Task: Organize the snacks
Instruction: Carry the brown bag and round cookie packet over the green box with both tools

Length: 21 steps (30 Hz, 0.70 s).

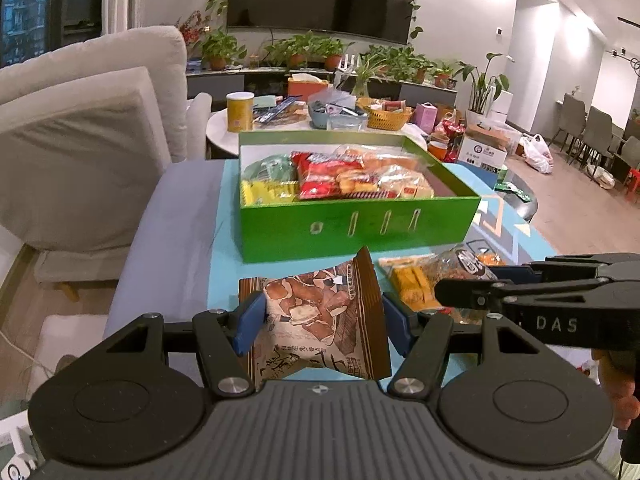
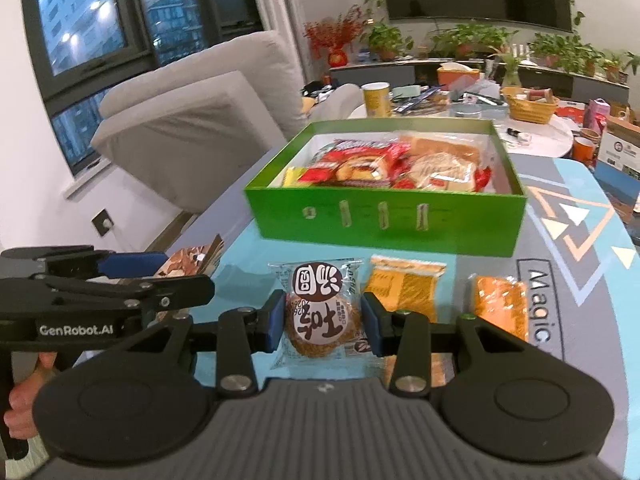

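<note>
while my left gripper (image 1: 320, 320) clamps half-closed on the brown snack packet (image 1: 316, 316), pads pressing its crumpled sides, my right gripper (image 2: 324, 320) pinches the clear round-biscuit packet (image 2: 320, 316) the same way; beyond both sets of fingers sits the green box (image 2: 384, 224), part-filled with snacks; two orange packets (image 2: 404, 284) lie right of my right fingers.

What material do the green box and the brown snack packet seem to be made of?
Green box: probably cardboard, matte green outside, white inside; thin straight walls with cut slots. Brown snack packet: likely plastic film, slightly glossy; it crinkles and has a crimped end seal.
</note>
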Each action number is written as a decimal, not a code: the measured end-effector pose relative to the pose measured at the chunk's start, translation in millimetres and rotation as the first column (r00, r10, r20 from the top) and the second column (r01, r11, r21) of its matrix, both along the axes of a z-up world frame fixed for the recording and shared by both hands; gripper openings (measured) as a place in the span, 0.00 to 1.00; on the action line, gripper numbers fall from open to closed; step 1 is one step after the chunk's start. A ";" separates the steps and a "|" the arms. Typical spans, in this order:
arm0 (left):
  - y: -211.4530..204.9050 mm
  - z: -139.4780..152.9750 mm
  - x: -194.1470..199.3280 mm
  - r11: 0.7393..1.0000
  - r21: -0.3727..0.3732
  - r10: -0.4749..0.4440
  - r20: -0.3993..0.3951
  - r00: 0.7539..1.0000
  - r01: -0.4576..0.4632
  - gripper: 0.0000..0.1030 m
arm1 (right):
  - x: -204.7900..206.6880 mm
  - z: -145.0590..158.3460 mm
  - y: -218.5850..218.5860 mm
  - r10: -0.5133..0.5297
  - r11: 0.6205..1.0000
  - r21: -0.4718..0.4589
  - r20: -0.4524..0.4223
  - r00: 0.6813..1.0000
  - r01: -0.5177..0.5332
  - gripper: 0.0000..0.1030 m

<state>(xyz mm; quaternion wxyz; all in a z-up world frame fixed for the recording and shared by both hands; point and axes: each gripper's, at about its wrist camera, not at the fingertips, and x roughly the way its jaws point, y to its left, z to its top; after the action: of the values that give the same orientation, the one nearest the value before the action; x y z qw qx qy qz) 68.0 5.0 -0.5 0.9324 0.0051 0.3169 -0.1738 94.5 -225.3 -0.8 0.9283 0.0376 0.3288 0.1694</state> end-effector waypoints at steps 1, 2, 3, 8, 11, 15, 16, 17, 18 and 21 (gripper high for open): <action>-2.0 1.1 2.6 1.000 -0.002 -0.004 0.003 1.000 0.004 0.58 | 1.9 1.9 -3.1 -0.013 1.000 0.006 0.004 1.000 0.013 0.49; -4.0 2.2 5.4 1.000 -0.006 -0.008 0.005 1.000 0.008 0.58 | 4.8 4.0 -7.0 -0.029 0.999 0.015 0.010 1.000 0.028 0.49; -6.9 3.2 6.3 1.000 -0.009 -0.010 0.007 1.000 0.010 0.58 | 7.0 5.9 -10.5 -0.039 0.999 0.021 0.014 0.999 0.039 0.49; -21.4 10.0 23.4 0.999 -0.014 -0.039 0.028 0.999 0.039 0.58 | 22.3 15.5 -28.3 -0.101 0.994 0.048 0.036 0.994 0.100 0.49; -32.4 15.7 33.3 0.998 -0.021 -0.061 0.048 0.997 0.062 0.58 | 33.4 20.4 -36.8 -0.139 0.989 0.057 0.045 0.989 0.136 0.49; -45.1 20.6 48.2 0.996 -0.028 -0.083 0.066 0.994 0.085 0.58 | 48.8 28.8 -47.5 -0.183 0.981 0.070 0.060 0.981 0.179 0.49; -47.8 21.4 52.7 0.996 -0.029 -0.086 0.067 0.994 0.088 0.58 | 53.2 31.1 -49.3 -0.190 0.980 0.072 0.065 0.980 0.186 0.49; -49.7 21.9 57.3 0.996 -0.029 -0.086 0.067 0.994 0.088 0.58 | 57.3 32.4 -50.2 -0.196 0.979 0.072 0.068 0.978 0.191 0.49; -52.4 22.8 61.5 0.995 -0.029 -0.089 0.068 0.994 0.091 0.58 | 59.8 32.8 -51.5 -0.201 0.978 0.072 0.070 0.977 0.196 0.49; -58.9 26.0 75.0 0.994 -0.024 -0.101 0.075 0.992 0.103 0.58 | 71.9 33.2 -53.9 -0.216 0.975 0.069 0.073 0.974 0.211 0.49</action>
<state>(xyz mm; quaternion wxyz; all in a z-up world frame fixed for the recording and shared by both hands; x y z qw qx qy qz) 143.0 -53.9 25.5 0.9334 0.0149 0.2790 -0.2253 166.4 -279.2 32.3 0.9521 0.0939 0.2800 0.0800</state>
